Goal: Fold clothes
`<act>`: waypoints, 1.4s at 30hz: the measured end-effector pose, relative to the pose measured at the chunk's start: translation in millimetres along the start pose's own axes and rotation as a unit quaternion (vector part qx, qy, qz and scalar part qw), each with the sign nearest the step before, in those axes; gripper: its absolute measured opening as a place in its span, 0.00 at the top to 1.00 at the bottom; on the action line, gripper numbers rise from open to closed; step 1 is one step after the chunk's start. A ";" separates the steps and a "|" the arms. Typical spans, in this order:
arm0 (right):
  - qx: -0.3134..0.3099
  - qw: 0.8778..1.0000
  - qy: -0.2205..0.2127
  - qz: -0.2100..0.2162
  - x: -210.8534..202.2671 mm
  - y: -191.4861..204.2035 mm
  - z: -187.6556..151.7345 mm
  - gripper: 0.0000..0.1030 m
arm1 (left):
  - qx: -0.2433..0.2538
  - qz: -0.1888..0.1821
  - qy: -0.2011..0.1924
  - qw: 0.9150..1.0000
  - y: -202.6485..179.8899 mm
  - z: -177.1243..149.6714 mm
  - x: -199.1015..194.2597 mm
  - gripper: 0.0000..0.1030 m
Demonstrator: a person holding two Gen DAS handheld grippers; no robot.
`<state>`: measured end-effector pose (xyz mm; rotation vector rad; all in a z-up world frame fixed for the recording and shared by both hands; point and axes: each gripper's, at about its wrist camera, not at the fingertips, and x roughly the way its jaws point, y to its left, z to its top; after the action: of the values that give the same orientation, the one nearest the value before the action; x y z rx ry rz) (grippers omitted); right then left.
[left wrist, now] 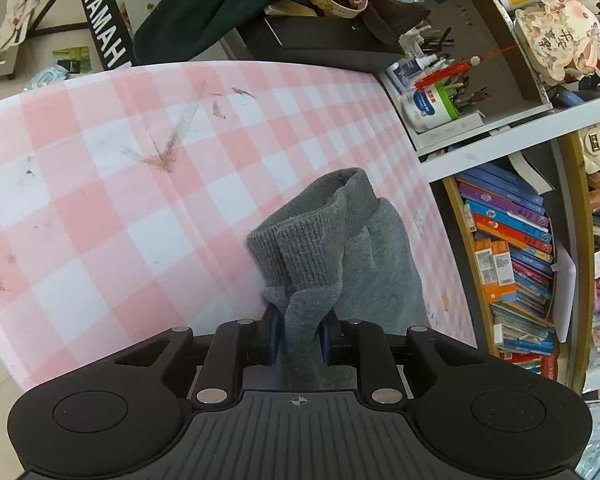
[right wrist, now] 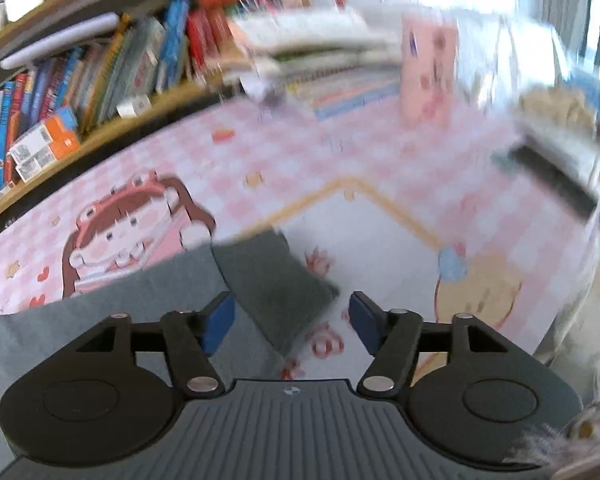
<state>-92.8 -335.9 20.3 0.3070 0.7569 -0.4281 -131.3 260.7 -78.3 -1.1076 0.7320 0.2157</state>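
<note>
A grey knit garment (left wrist: 340, 248) with a ribbed cuff hangs from my left gripper (left wrist: 300, 334), which is shut on a bunch of its fabric above the pink checked table mat (left wrist: 120, 184). In the right wrist view the same grey garment (right wrist: 260, 280) lies flat on the cartoon-printed pink mat (right wrist: 380, 240), with a corner pointing between the fingers. My right gripper (right wrist: 292, 320) is open and empty just above that corner. The right view is blurred by motion.
A bookshelf (left wrist: 512, 260) full of books stands right of the table and shows in the right wrist view (right wrist: 80, 92) too. Dark clothes (left wrist: 228, 4) and a black box (left wrist: 320, 40) sit at the far edge. Stacked papers (right wrist: 320, 48) and a blurred dark object (right wrist: 560, 168) lie on the mat.
</note>
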 end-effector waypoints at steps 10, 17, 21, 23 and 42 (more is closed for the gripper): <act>-0.255 0.956 -0.037 0.138 -18.4 110.0 -23.3 0.24 | 0.003 -0.012 0.003 1.000 3.6 1.3 0.3 0.80; -0.408 0.882 0.015 0.236 -15.3 195.4 -69.1 0.23 | 0.009 -0.018 0.004 1.000 4.0 1.6 0.1 0.79; -0.449 0.854 0.020 0.262 -19.0 235.3 -87.6 0.23 | 0.010 -0.024 0.007 1.000 5.4 3.1 0.2 0.79; -0.456 0.847 0.018 0.273 -22.4 254.3 -93.7 0.23 | 0.007 -0.027 0.008 1.000 6.3 3.6 0.7 0.79; -0.516 0.818 0.014 0.253 -52.3 289.2 -157.1 0.24 | -0.022 -0.056 0.000 0.998 11.9 2.4 7.8 0.80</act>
<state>-81.6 -5.0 -17.5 -0.5165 0.8004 0.5229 -130.4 266.7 -91.4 -1.1875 0.6656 0.1386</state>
